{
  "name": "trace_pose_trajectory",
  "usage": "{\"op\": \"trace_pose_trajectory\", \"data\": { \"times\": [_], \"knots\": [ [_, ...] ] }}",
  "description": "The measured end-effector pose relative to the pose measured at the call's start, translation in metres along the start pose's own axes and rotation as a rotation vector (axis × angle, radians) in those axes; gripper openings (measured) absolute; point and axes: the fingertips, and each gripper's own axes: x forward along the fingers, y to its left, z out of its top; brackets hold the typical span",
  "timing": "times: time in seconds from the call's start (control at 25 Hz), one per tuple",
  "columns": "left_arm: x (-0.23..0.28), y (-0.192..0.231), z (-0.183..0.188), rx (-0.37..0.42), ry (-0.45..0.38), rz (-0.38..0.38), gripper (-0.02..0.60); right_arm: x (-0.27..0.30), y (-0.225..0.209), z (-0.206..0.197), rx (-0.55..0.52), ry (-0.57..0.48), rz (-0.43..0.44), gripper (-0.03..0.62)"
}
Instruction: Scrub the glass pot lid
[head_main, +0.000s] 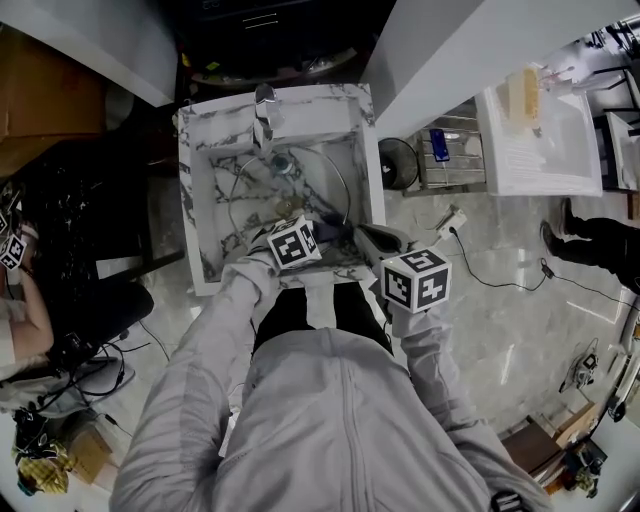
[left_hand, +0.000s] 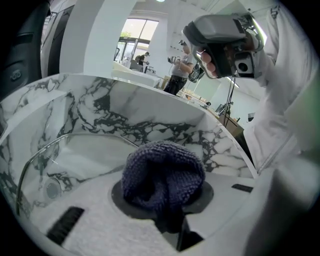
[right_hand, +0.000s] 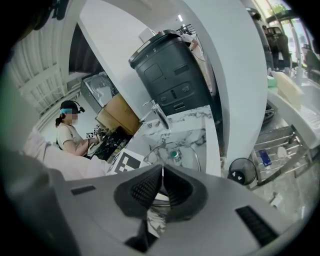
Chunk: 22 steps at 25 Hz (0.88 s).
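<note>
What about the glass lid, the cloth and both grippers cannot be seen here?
- Left gripper view: the cloth held by the left gripper hides the jaw tips and part of the glass lid.
- Head view: its marker cube covers the jaws; whether cloth touches lid cannot be told.
- Right gripper view: the right gripper, shut and empty, hides the lid's near rim.
- Dirt on the lid: too small in every view.

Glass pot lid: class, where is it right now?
In the head view, the glass pot lid sits inside the marble sink, near the faucet, beyond the cloth in the left gripper.
</note>
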Motion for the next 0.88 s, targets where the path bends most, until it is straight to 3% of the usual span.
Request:
{"op": "trace_pose_trajectory", "data": {
  "times": [0.24, 0.36, 0.48, 0.72, 0.88],
  "knots": [
    [-0.006, -0.019, -0.010, 0.008, 0.041, -0.098, 0.089, 0.004, 0.003, 0.002, -0.010, 0.011, 0.008, 0.034],
    [-0.015, -0.015, -0.010, -0.012, 0.026, -0.073, 0.089, 0.007, 0.005, 0.006, -0.016, 0.013, 0.011, 0.034],
    [-0.035, 0.013, -0.007, -0.103, -0.066, 0.049, 0.089, 0.009, 0.008, 0.011, -0.024, 0.012, 0.018, 0.034],
    [-0.103, 0.096, -0.019, -0.302, -0.224, 0.422, 0.089, 0.016, 0.007, 0.016, -0.043, 0.024, 0.026, 0.034],
    [-0.148, 0.142, -0.036, -0.456, -0.302, 0.628, 0.089, 0.021, 0.006, 0.018, -0.049, 0.032, 0.029, 0.034]
  ]
}}
